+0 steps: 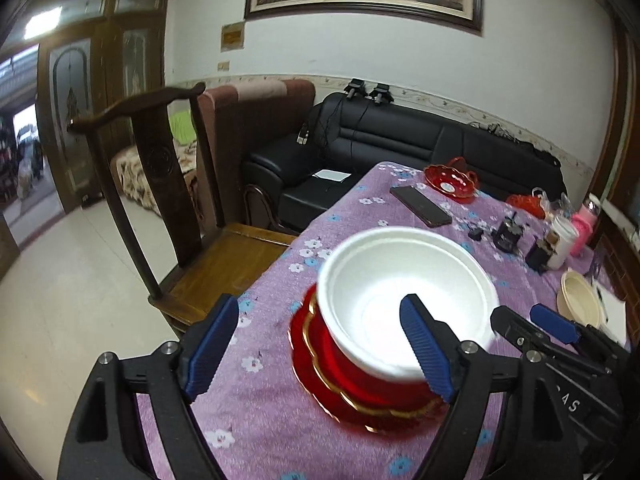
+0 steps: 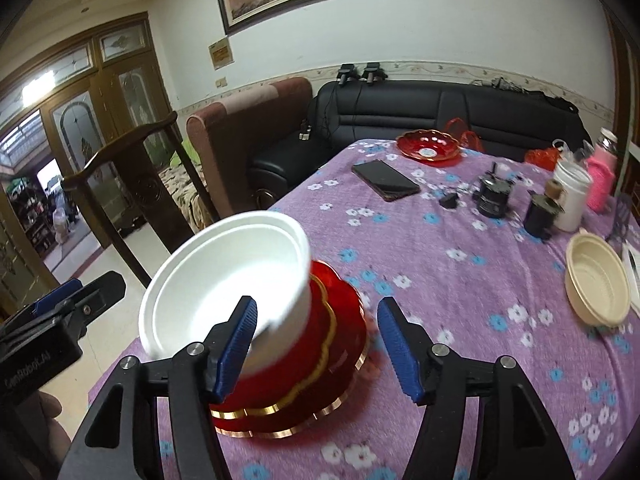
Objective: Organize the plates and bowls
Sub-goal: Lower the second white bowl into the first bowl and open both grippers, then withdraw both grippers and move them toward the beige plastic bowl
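Note:
A white foam bowl (image 1: 404, 296) (image 2: 228, 276) sits tilted on a stack of red gold-rimmed plates (image 1: 360, 384) (image 2: 316, 360) near the table's left edge. My left gripper (image 1: 320, 344) is open, its right finger over the bowl's inside, its left finger beside the stack. My right gripper (image 2: 316, 348) is open, its left finger at the bowl's near rim; it also shows in the left wrist view (image 1: 552, 324). A cream bowl (image 1: 580, 298) (image 2: 598, 280) lies at the right. A red dish (image 1: 450, 178) (image 2: 428, 145) sits at the far end.
The table has a purple flowered cloth (image 2: 440, 264). A black phone (image 2: 386, 180), small dark jars (image 2: 494, 196), a white cup (image 2: 572, 196) and a pink bottle (image 2: 602, 176) stand on it. A wooden chair (image 1: 160, 200) is left of the table, a black sofa (image 1: 400, 136) behind.

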Motion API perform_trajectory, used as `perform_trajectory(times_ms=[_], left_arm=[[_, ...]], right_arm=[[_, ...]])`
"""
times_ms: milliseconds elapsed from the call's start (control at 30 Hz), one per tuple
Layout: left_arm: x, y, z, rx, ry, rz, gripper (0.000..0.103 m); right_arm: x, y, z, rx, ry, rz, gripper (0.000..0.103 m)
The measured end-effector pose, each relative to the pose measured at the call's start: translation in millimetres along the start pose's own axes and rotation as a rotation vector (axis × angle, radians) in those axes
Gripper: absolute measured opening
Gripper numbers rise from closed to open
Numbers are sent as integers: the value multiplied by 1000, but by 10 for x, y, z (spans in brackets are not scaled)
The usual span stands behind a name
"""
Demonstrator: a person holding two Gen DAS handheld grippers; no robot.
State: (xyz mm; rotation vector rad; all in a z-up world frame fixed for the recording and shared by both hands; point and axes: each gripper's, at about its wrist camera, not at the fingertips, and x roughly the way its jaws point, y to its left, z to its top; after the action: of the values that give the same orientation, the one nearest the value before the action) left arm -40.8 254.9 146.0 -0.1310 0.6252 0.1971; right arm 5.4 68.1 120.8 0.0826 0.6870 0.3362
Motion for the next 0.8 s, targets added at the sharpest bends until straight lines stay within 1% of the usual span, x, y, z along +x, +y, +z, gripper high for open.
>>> perform_trajectory(times_ms=[133, 333, 567, 800], left_arm=[[-115, -242, -146, 63, 9, -24, 84], [-207, -574, -287, 157, 20, -27, 84], [-306, -830, -391, 214, 19, -26, 84], [-336, -1081, -467, 265, 25, -34, 85]], right_arm=[[-165, -169, -159, 36, -10, -9, 71], [-361, -428, -314, 81, -25, -32, 71], [-548, -699, -417, 117, -50, -48, 74], [-653, -1012, -501, 156, -59, -72, 75]])
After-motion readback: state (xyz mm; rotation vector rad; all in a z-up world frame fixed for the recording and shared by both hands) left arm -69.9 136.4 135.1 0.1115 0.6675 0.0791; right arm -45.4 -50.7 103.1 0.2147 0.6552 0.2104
